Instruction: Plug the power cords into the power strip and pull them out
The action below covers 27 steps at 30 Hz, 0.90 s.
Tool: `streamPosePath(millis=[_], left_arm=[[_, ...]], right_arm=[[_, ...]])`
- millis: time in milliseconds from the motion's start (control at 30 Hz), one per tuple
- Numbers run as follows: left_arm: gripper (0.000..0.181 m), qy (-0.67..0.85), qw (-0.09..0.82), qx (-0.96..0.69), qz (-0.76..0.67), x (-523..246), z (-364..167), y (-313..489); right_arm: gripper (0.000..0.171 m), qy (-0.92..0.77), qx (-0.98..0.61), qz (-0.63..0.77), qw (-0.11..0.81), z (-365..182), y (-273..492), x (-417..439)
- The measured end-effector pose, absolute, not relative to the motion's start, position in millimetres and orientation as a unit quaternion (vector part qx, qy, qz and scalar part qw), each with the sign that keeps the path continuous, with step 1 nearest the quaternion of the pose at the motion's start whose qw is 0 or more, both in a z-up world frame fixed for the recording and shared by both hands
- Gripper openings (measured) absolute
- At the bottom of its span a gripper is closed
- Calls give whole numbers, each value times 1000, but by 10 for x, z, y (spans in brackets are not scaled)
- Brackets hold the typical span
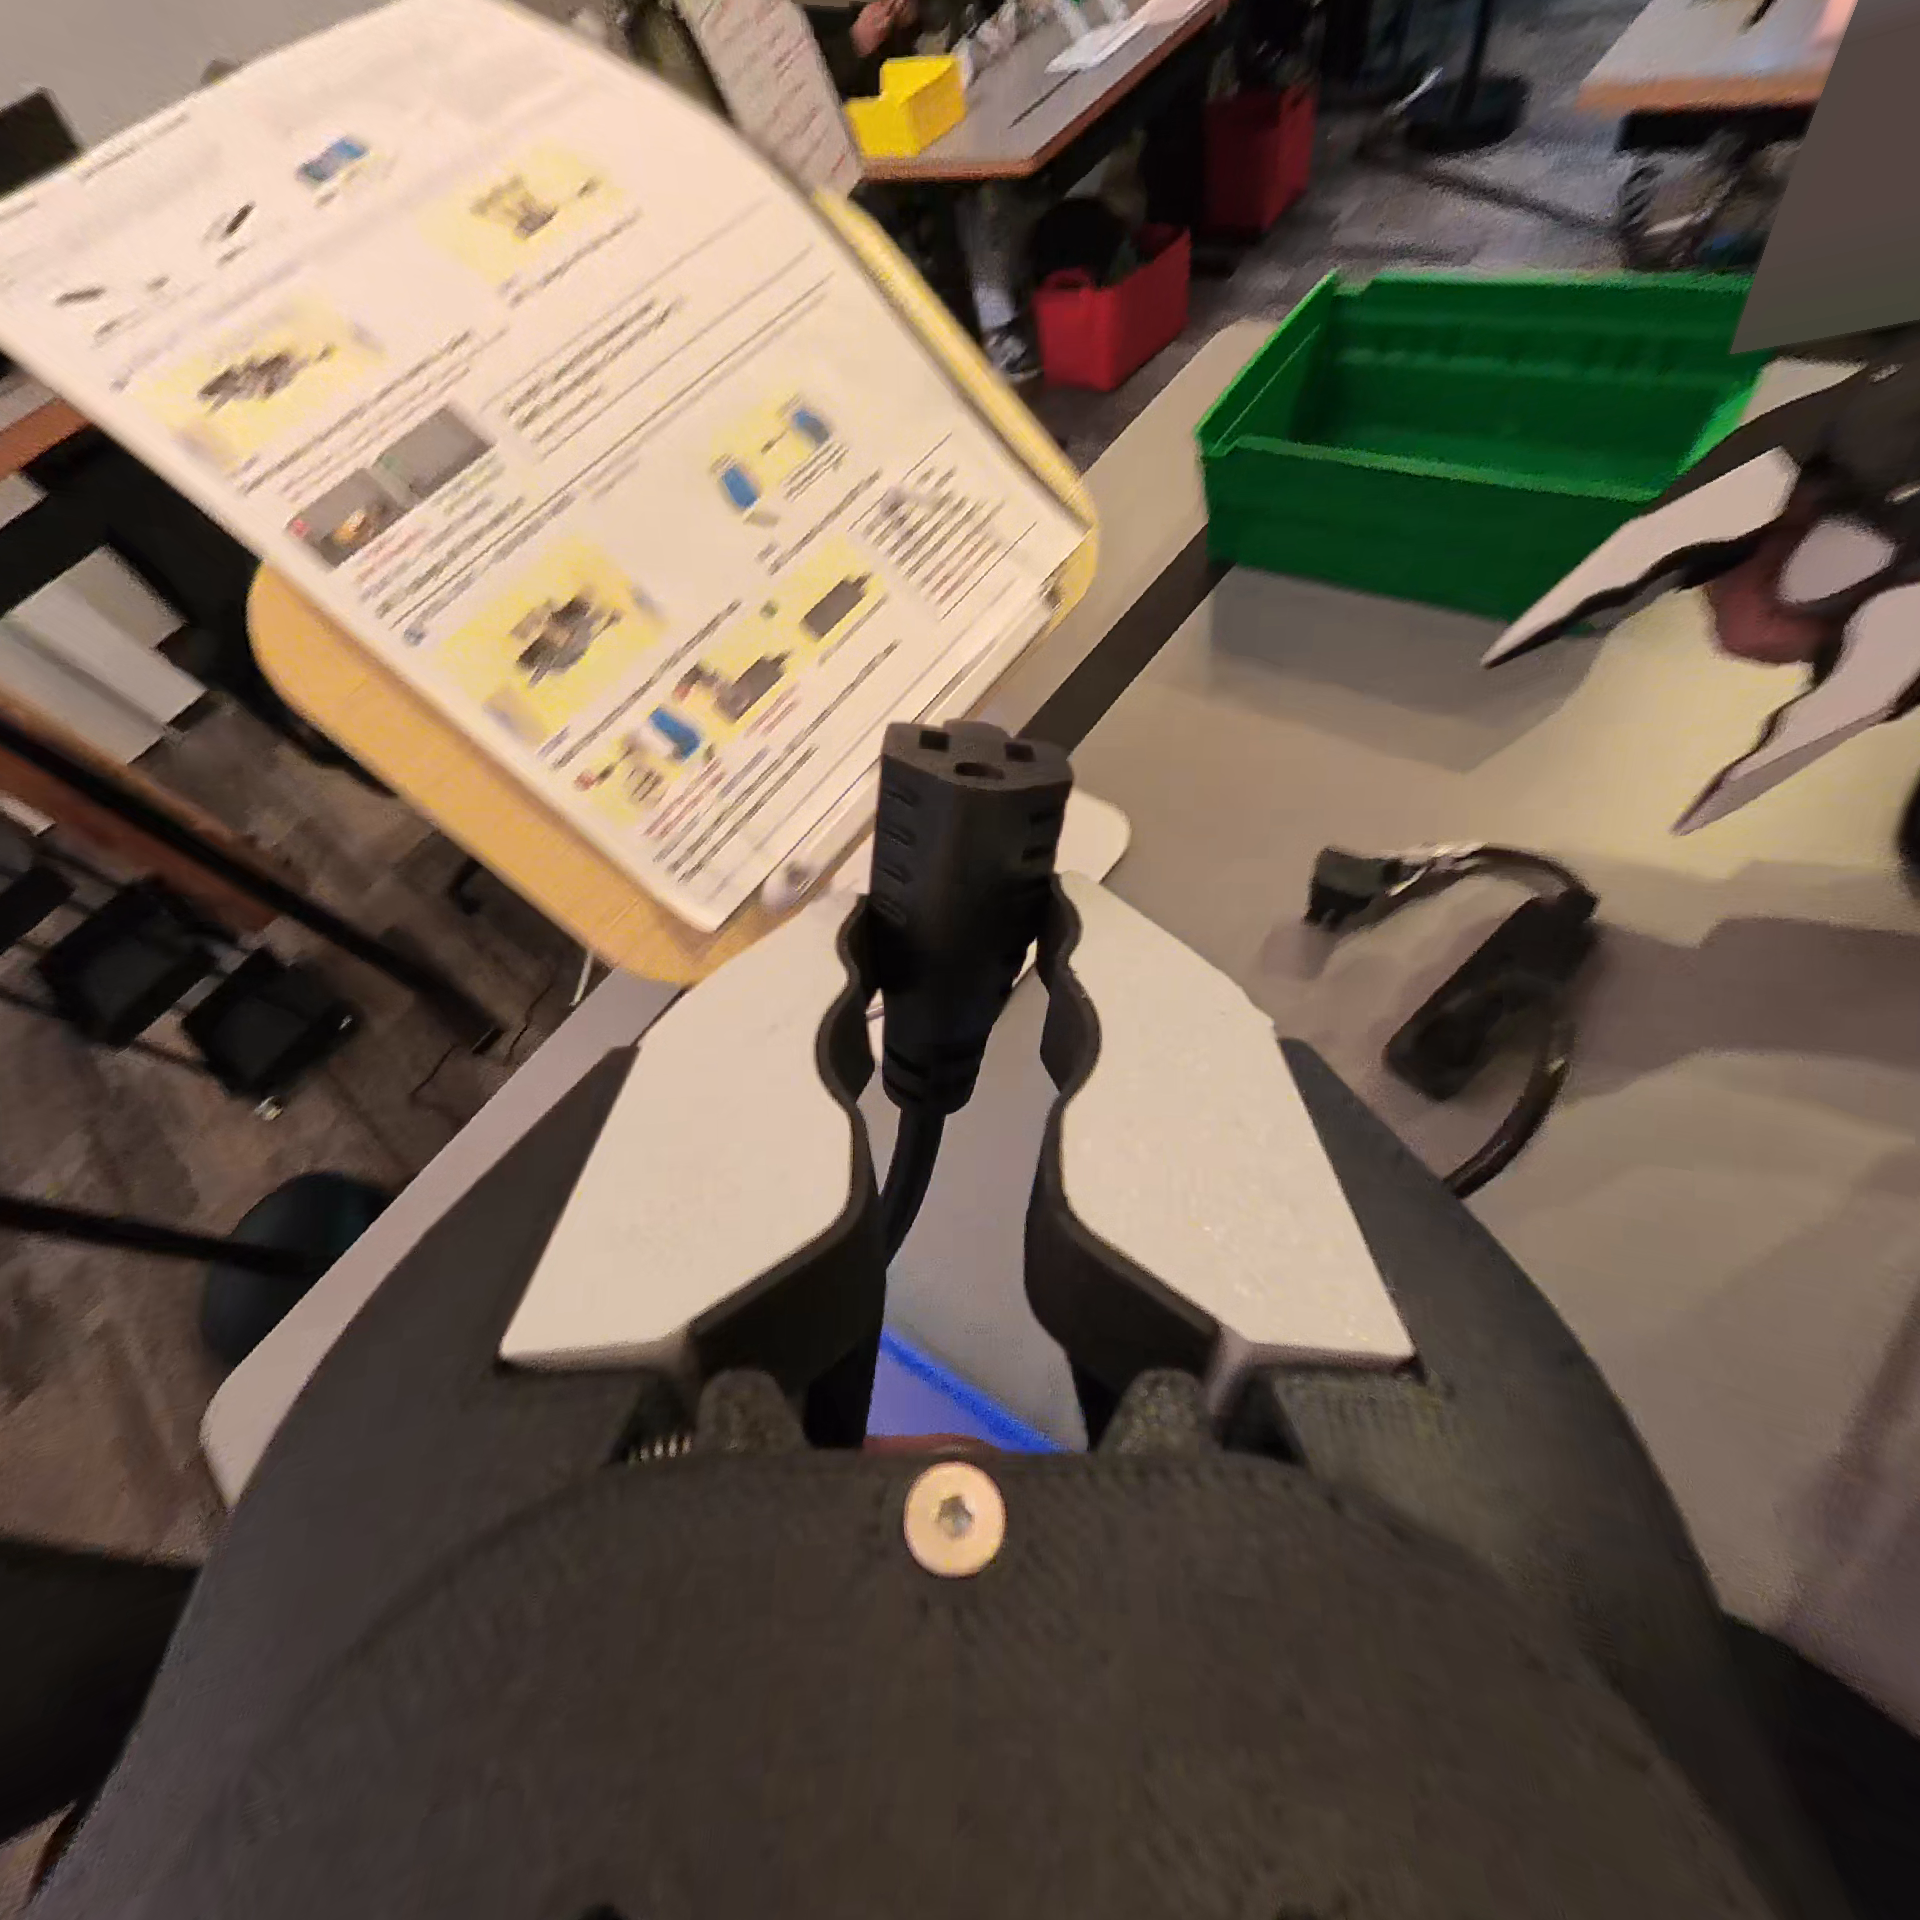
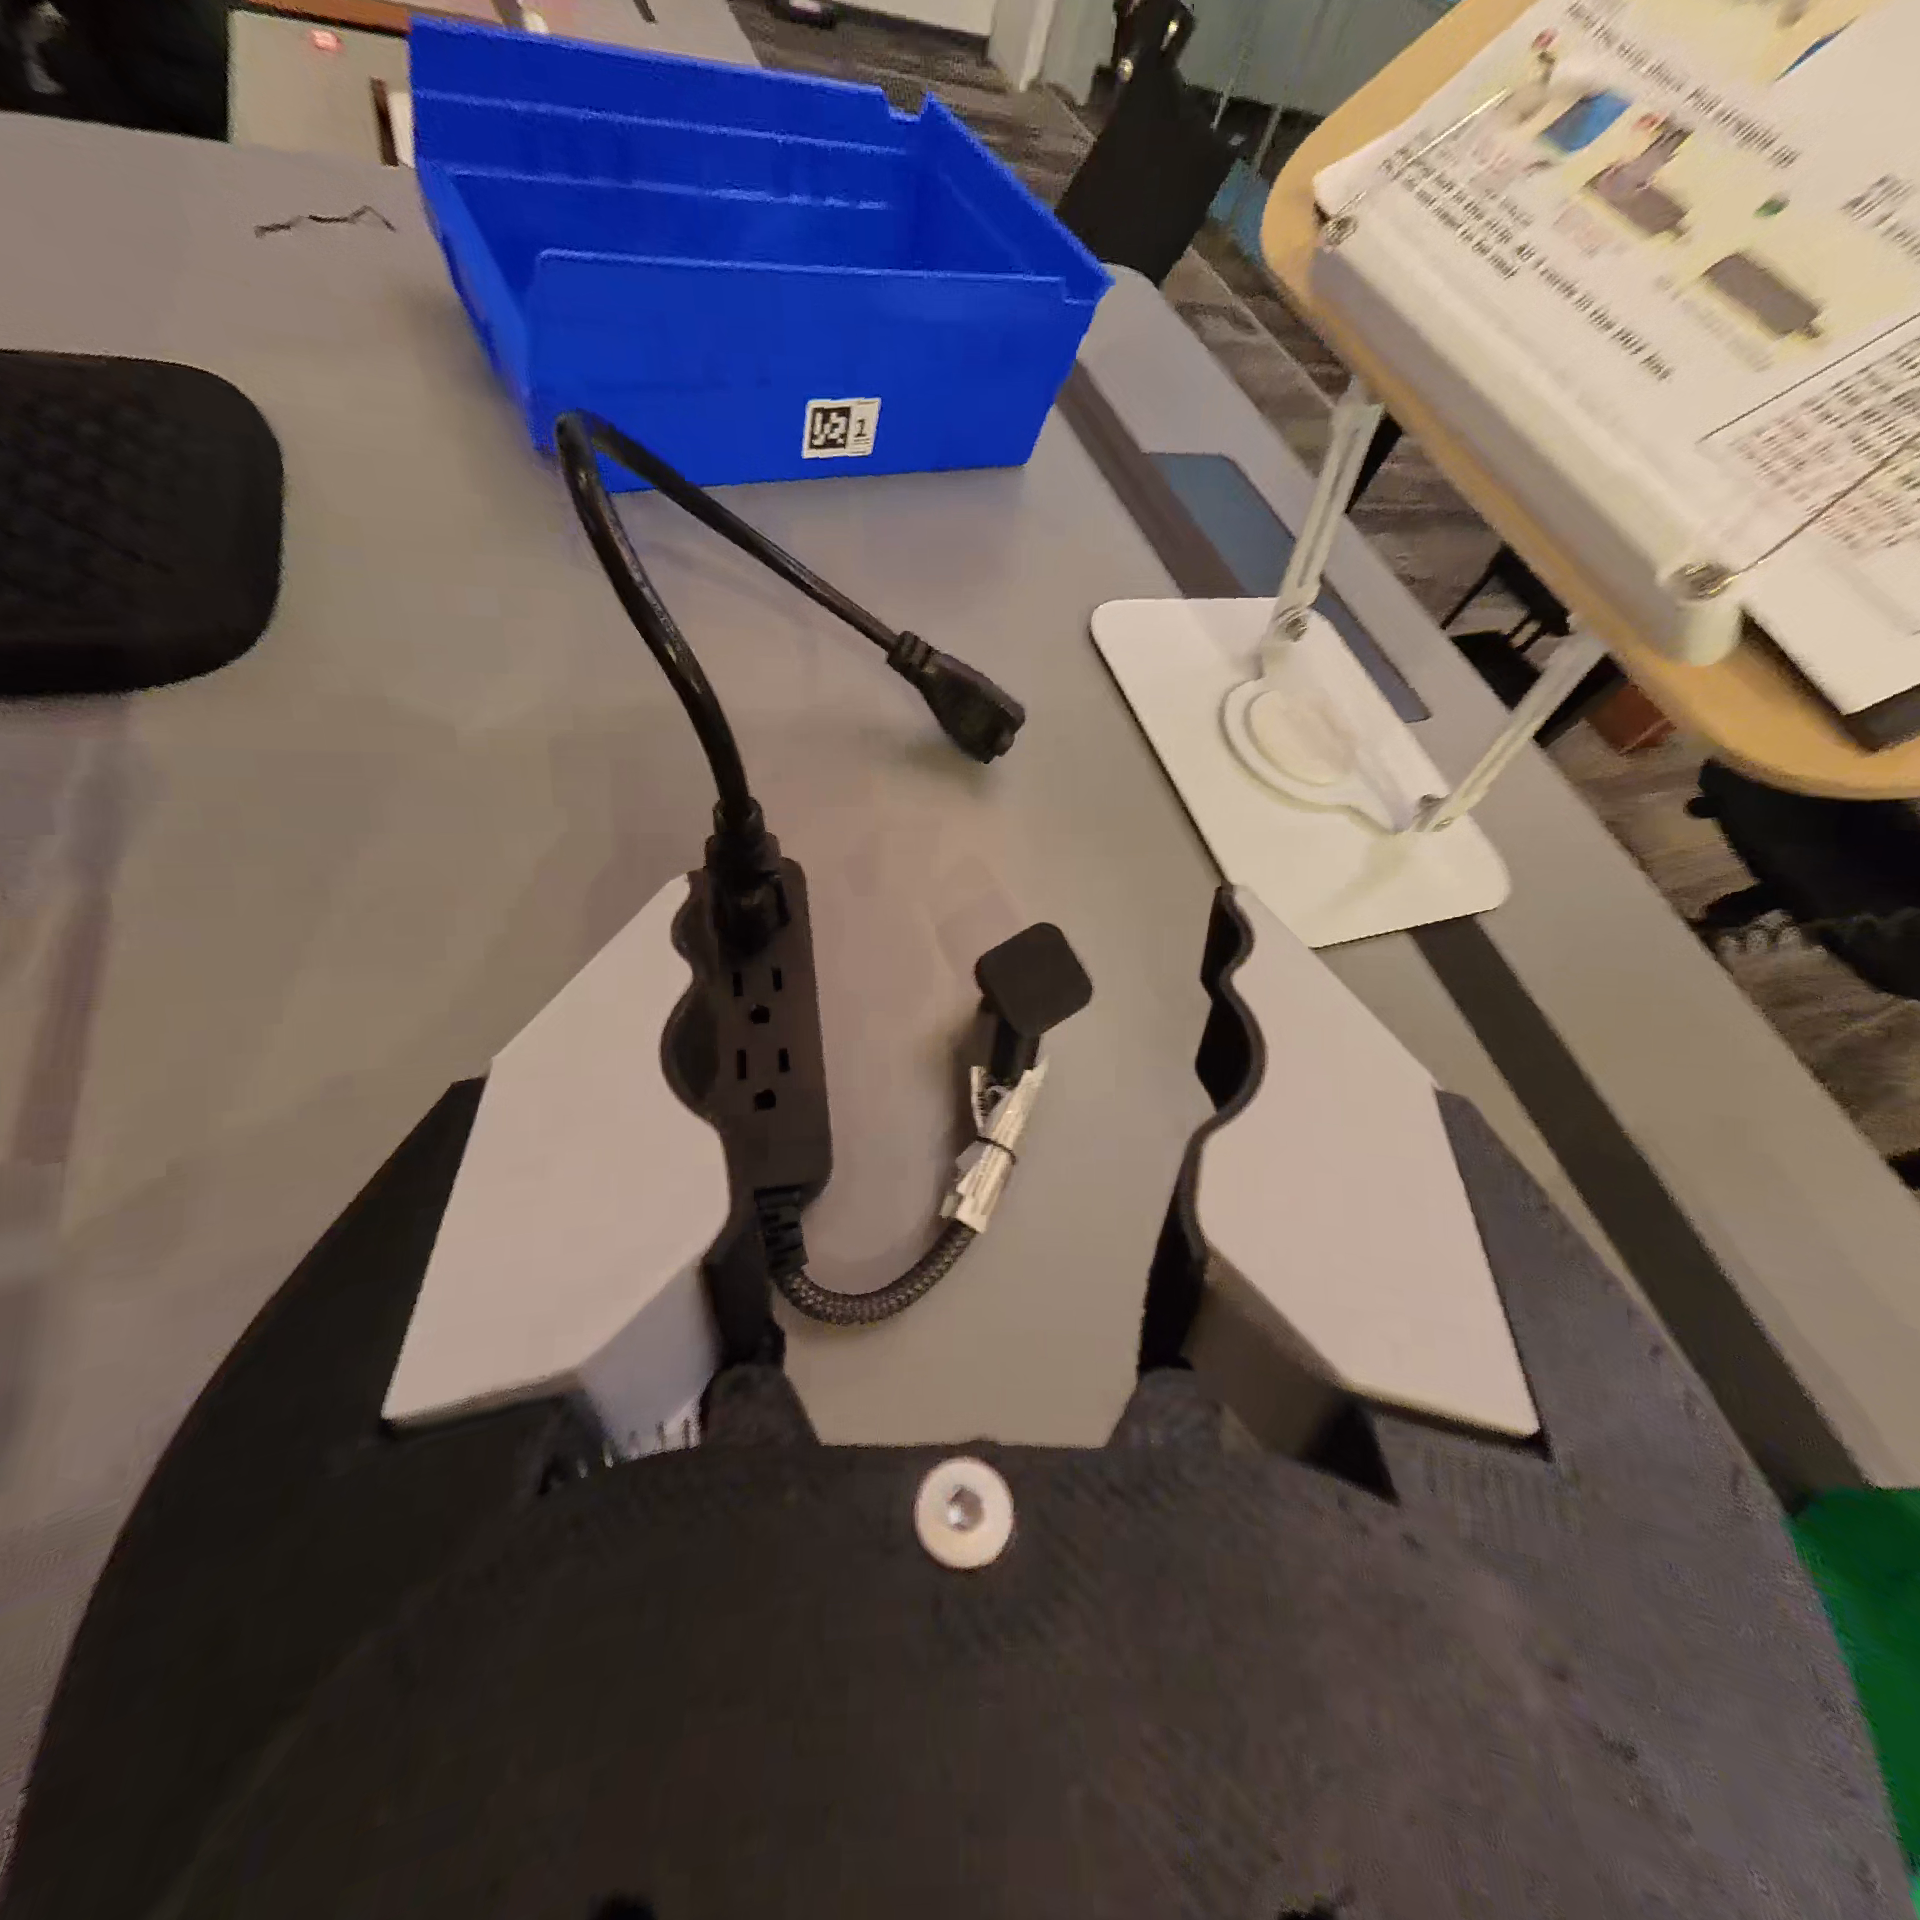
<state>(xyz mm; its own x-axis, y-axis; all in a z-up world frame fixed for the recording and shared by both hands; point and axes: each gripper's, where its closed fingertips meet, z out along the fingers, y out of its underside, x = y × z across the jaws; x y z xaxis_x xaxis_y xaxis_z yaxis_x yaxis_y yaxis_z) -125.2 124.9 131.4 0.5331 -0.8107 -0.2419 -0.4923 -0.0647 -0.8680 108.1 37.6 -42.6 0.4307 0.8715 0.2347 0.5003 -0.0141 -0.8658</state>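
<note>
Black plastic, three-slot: the connector end of a power cord [image 1: 971,831] stands upright, pinched between the fingers of the left gripper [image 1: 961,935] above the grey table [image 1: 1351,707]. Right gripper [image 2: 956,935] is spread wide, holding nothing, poised over the power strip [image 2: 769,1029], which lies flat on the table. One cord [image 2: 665,623] is plugged into the strip's far outlet; two outlets show bare. Blue bin [image 2: 748,260] sits beyond, green bin [image 1: 1455,457] near the table's edge, a document stand [image 2: 1299,769] alongside.
</note>
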Motion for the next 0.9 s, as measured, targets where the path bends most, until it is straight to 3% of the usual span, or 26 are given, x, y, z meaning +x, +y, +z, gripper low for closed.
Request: streamPosePath(millis=[167, 467, 733, 900], left_arm=[[28, 490, 509, -667, -237, -621, 1481, 935], [28, 558, 510, -572, -319, 417, 1357, 395], [28, 589, 510, -521, -349, 1038, 1199, 17], [29, 607, 498, -509, -353, 1260, 1085, -156]], right_arm=[[89, -489, -685, 175, 511, -256, 375, 1157], [69, -294, -730, 338, 516, -58, 538, 1304], [76, -134, -733, 425, 515, -149, 808, 1443], [66, -132, -744, 396, 522, -220, 904, 1494]])
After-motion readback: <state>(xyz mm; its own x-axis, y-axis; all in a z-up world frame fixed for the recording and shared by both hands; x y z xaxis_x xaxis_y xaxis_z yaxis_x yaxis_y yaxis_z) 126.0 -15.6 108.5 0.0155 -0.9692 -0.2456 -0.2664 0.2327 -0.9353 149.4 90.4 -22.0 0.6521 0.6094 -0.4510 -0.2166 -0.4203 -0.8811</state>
